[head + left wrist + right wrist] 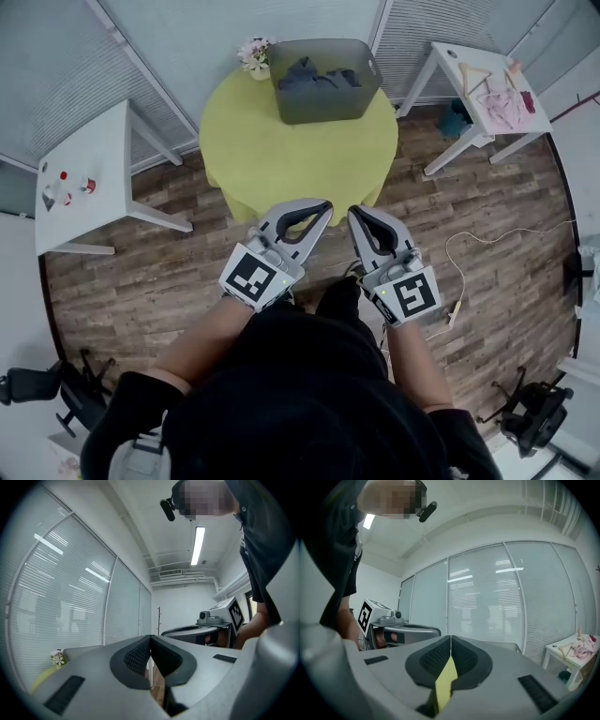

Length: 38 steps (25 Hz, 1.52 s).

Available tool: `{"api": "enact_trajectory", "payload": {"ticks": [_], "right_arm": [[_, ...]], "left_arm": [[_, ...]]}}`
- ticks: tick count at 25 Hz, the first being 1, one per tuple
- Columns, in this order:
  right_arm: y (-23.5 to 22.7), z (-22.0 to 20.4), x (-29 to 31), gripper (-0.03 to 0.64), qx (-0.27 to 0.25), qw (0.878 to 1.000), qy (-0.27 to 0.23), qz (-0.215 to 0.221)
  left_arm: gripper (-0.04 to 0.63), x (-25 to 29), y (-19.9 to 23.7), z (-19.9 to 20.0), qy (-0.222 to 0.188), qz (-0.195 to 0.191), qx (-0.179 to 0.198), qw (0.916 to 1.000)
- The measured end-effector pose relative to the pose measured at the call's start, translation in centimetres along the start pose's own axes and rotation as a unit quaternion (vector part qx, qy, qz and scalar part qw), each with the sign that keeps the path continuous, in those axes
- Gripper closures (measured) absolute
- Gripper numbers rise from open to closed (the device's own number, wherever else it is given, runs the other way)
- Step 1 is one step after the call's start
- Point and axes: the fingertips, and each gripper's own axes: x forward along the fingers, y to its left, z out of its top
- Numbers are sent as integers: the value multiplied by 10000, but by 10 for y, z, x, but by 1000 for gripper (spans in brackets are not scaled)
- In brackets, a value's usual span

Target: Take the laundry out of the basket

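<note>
Holds the left claw and the right claw side by side, tips near each other, each pressed together with nothing pinched between its jaws. Faces a round yellow-green desk just ahead of both tips. Shows the basket at that desk's far edge, well apart from both claws and ahead of them, dark laundry heaped inside it. Shows a pot of flowers just beside the basket's left corner, far beyond the left claw.

Round yellow worktop; grey basket at its far edge, dark laundry inside; flower pot just beside basket. Left tongs, right tongs side by side over wooden floor.
</note>
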Motion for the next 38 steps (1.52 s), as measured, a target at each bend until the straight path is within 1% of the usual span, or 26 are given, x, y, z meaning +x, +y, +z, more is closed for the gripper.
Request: {"api": "enact_trajectory", "payload": {"ticks": [6,11,16,20,22,24,25,28,29,32,34,38], "right_arm": [[-65,-2,9,594,-34,9992,64,400],[-119,-1,6,594,-5,9975,63,707],[-161,-1,0,594,26,9944,36,1053],[-182,-5,2,594,52,9911,83,1325],[-192,-8,5,594,58,9900,97,1408],[-197,-10,8,594,48,9890,102,1474],[-199,-12,10,594,43,9886,105,1504],[-205,-15,18,594,61,9873,121,1581],[-207,-16,23,594,61,9871,128,1593],[-215,-18,37,594,31,9867,163,1615],[-218,-20,49,594,3,9861,218,1649],[-231,-22,81,594,-76,9841,376,1732]], "left_arm": [[584,64,15,3,72,350,16,9994],[584,117,18,4,154,641,42,9978],[584,161,16,10,75,1008,37,9949],[584,179,22,5,133,1352,-40,9907],[584,184,27,-3,253,1466,-45,9889],[584,188,31,-5,229,1570,-52,9873],[584,189,33,-5,209,1600,-49,9869],[584,190,41,-14,366,1671,-50,9852],[584,191,46,-15,359,1706,-55,9847],[584,198,63,-10,131,1775,-90,9840],[584,201,74,-13,110,1750,-98,9845],[584,210,108,-19,101,1830,-178,9829]]}}
